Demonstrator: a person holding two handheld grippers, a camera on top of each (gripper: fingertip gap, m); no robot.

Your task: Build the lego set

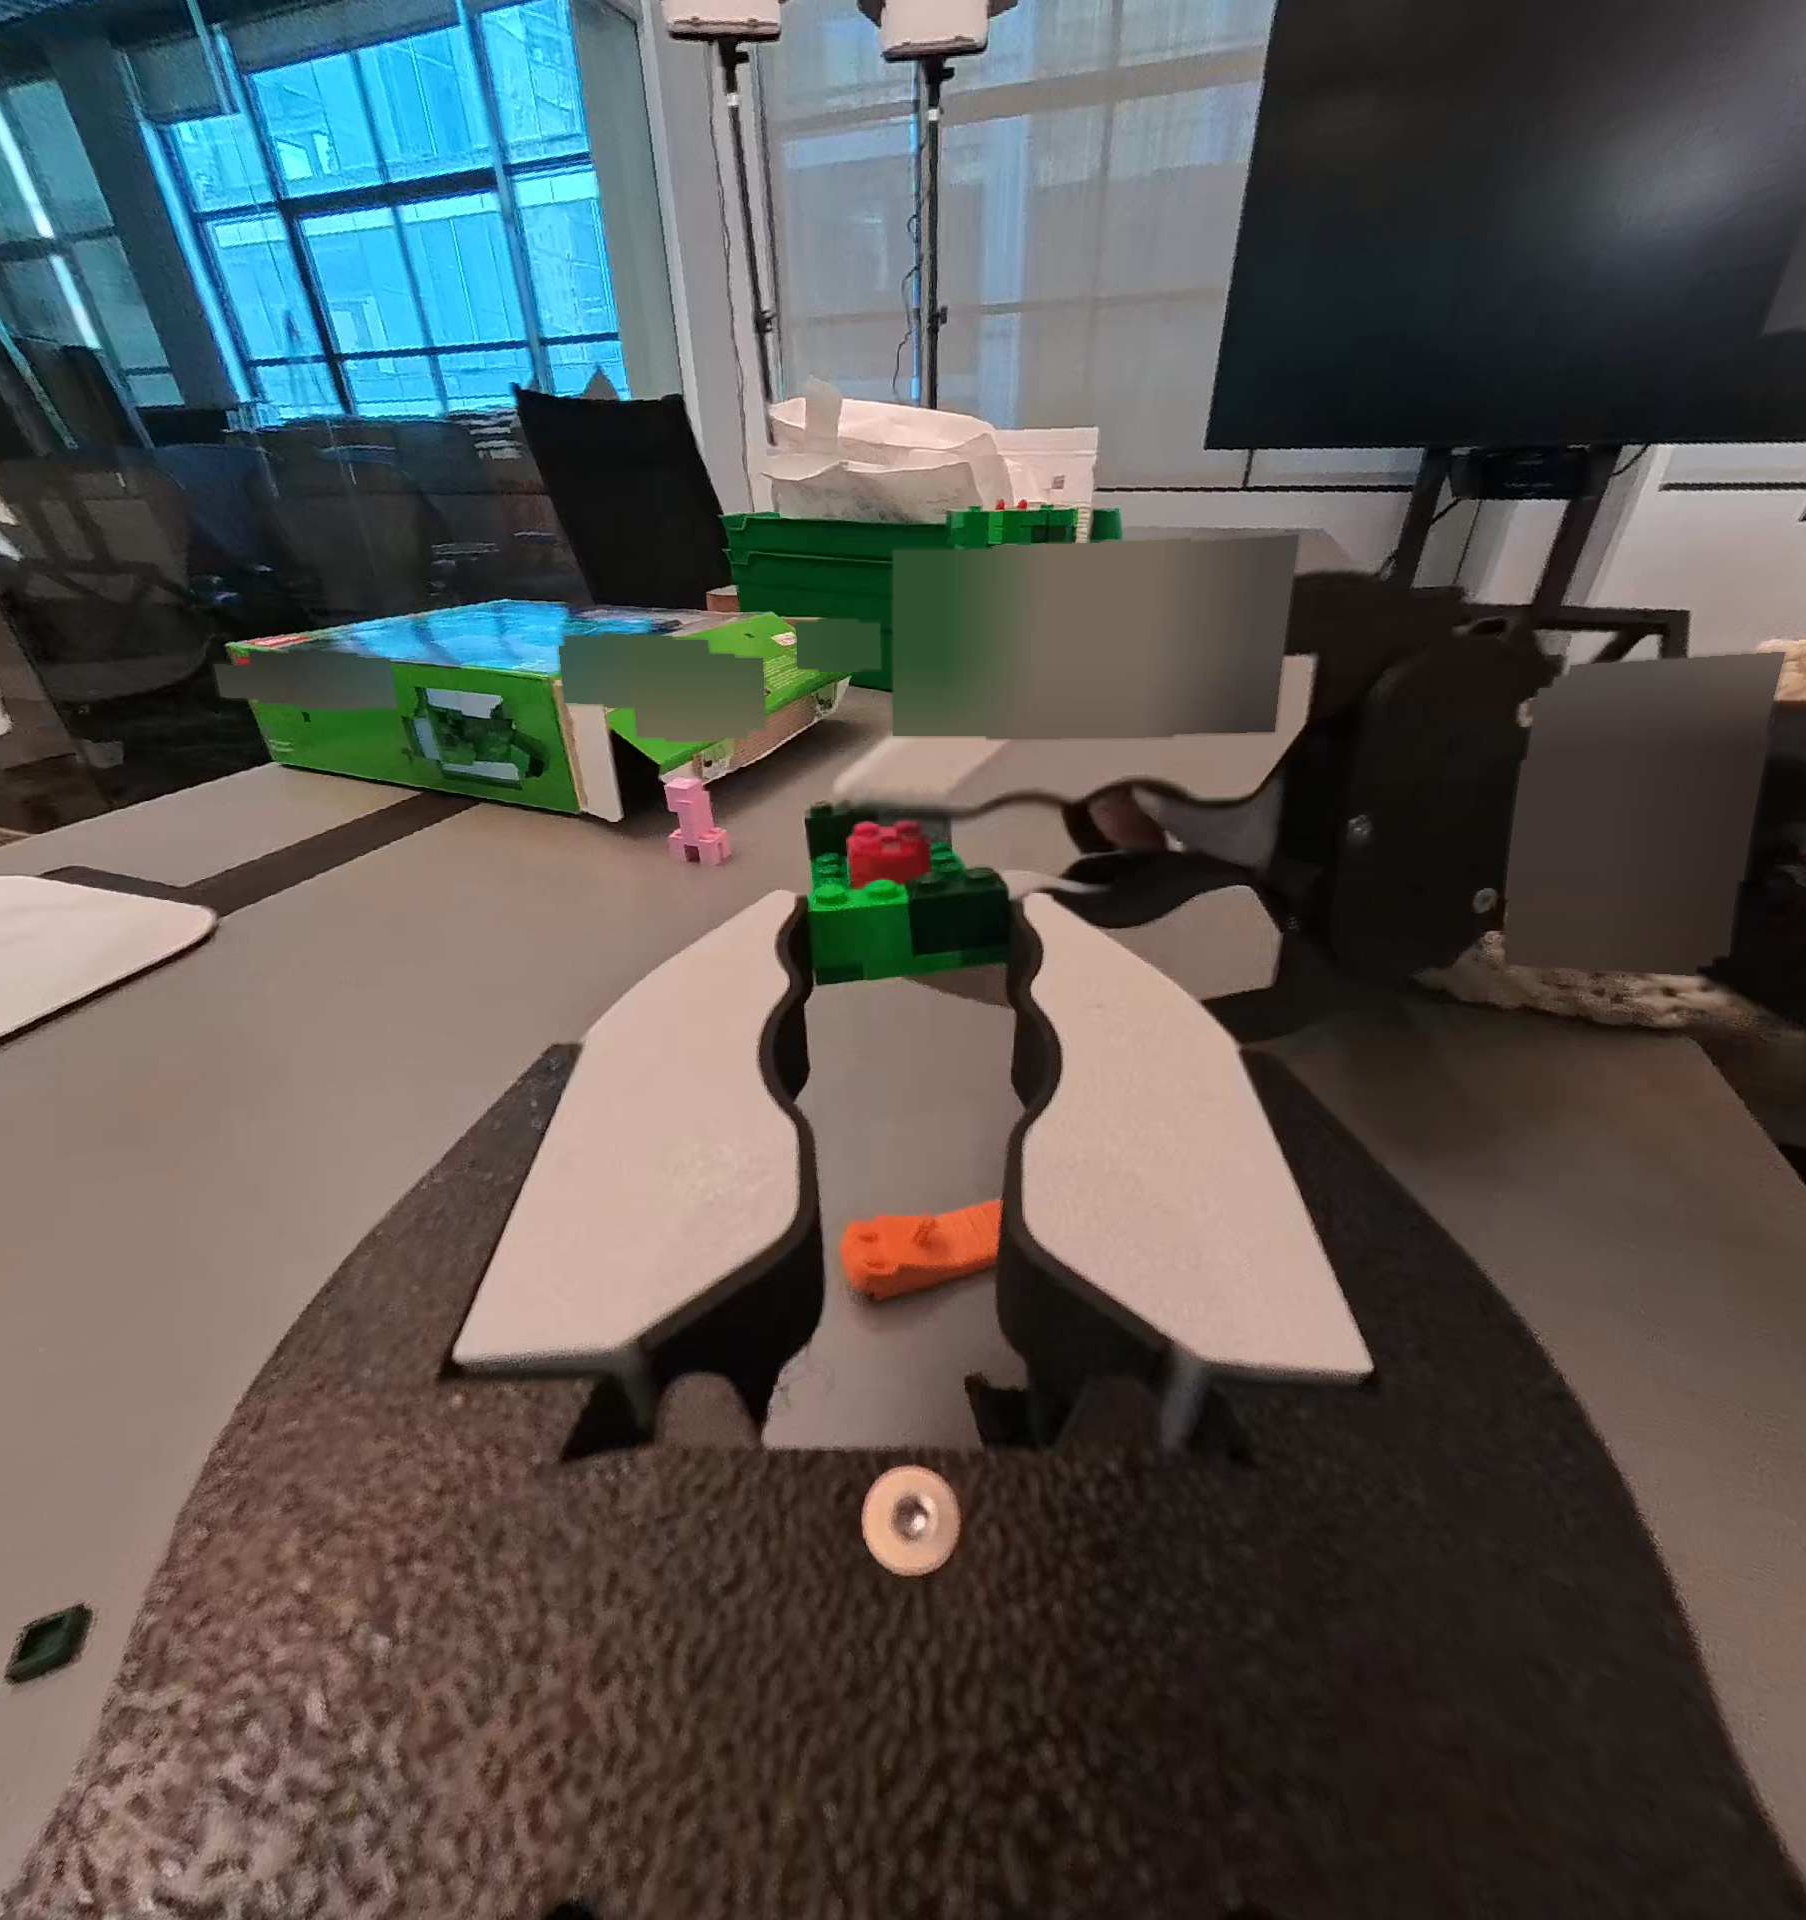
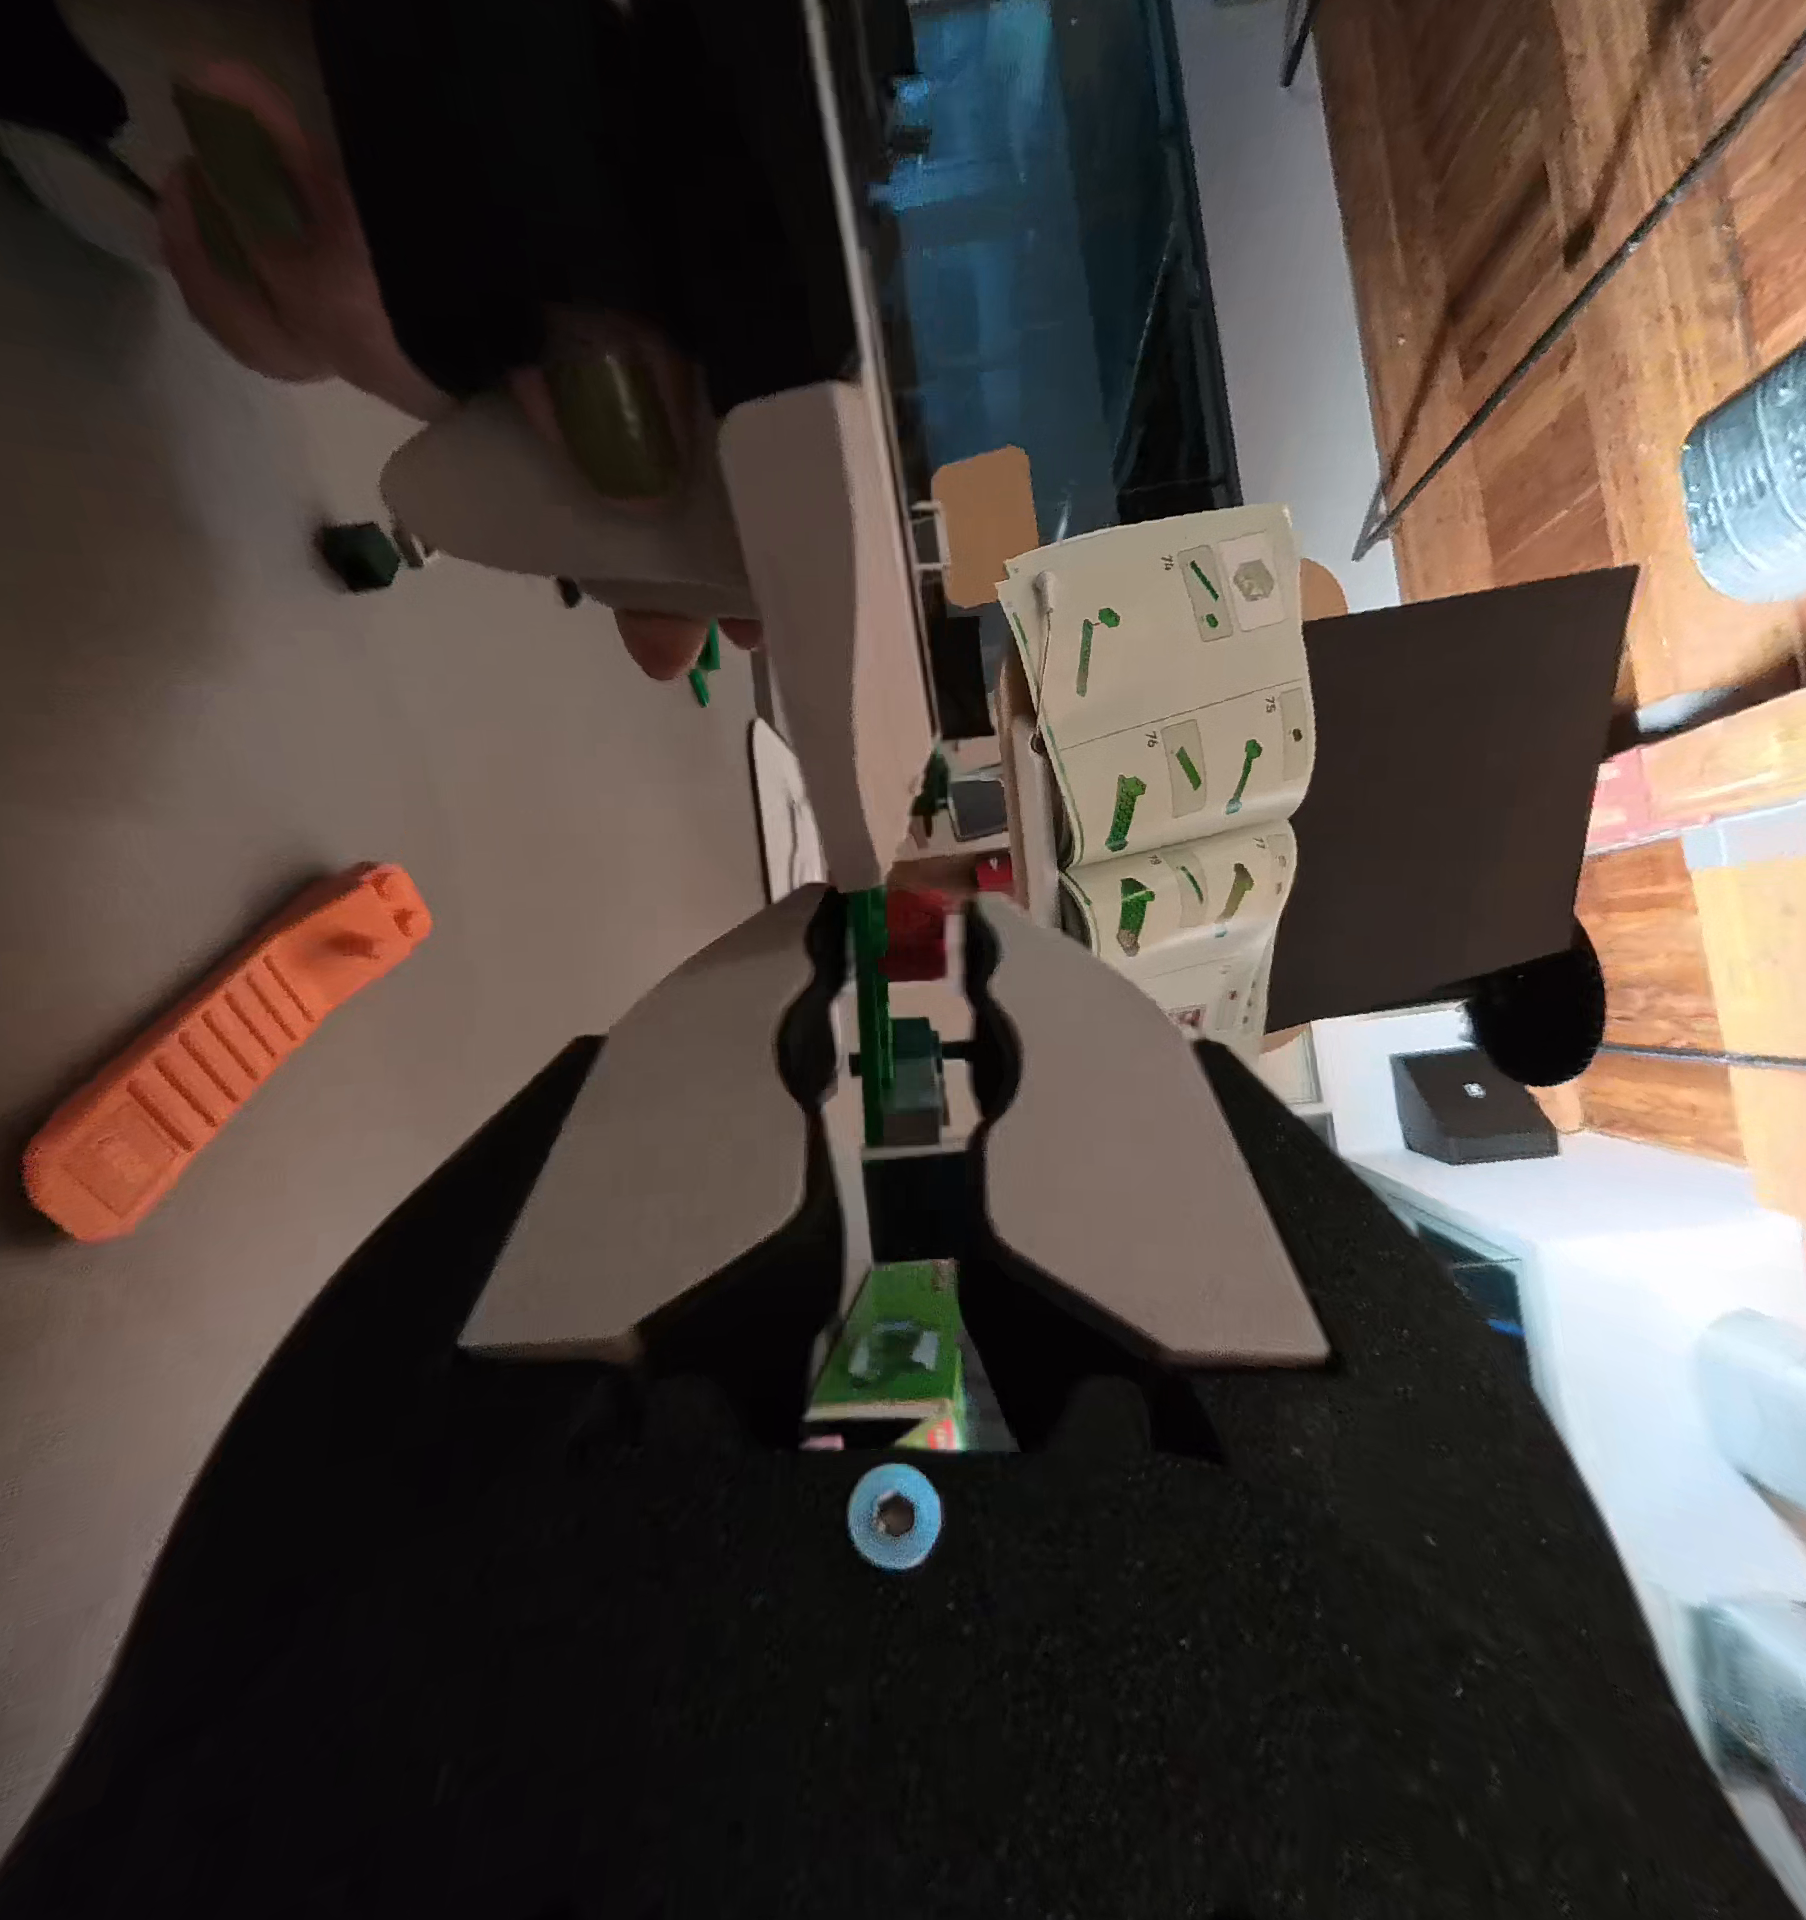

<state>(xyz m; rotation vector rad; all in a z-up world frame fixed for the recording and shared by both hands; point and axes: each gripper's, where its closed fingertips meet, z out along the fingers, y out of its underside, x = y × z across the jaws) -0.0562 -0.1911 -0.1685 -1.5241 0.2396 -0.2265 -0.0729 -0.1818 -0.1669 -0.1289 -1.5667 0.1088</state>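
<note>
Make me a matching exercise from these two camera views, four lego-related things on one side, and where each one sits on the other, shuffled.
Things
1. green lego assembly
2. orange brick separator
3. pink lego figure
4. instruction booklet

Places
A. lying flat on the grey table
B. propped open, pages showing
C. between the left gripper fingers' tips
D. standing by the green lego box

Pairs: 1-C, 2-A, 3-D, 4-B

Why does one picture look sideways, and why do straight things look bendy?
Right wrist view: the gripper is rolled over, so the table stands on edge, and its moving edges smear. Left wrist view: the wide lens bows the table edge, and the far box is soft.
</note>
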